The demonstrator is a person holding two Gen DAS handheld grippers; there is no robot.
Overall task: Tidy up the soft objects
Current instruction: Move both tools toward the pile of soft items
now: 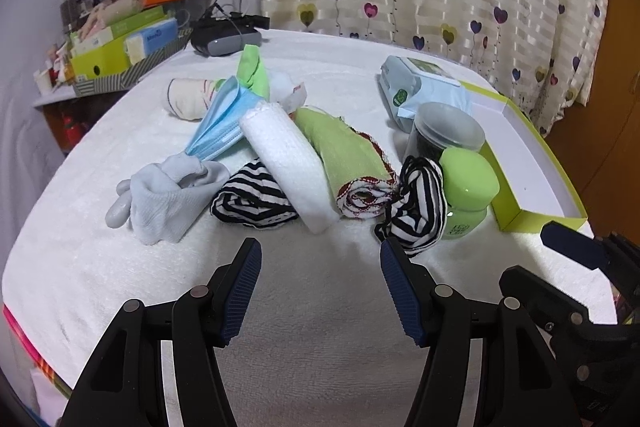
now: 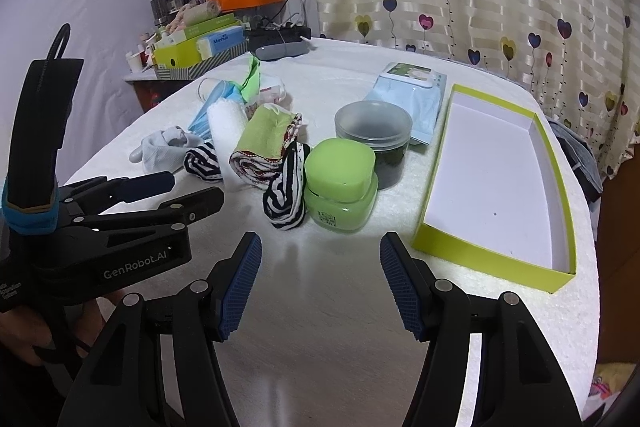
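Both grippers, left [image 1: 320, 287] and right [image 2: 320, 283], are hovering agape, empty. Striped sock [image 2: 286, 189], touching the green jar [image 2: 340, 187], looks light, limp; pinching its bunched middle is advised.

I've got rolled towels, one white [image 1: 290, 163] and one green [image 1: 346, 155], lying side by side mid-table. Striped socks [image 1: 252, 203] and a grey sock [image 1: 168, 195] are bunched just beside them, with a blue mask [image 1: 218, 123] behind.

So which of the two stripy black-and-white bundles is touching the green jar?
The right striped bundle, leaning against the green jar; the other striped bundle lies left of the white roll.
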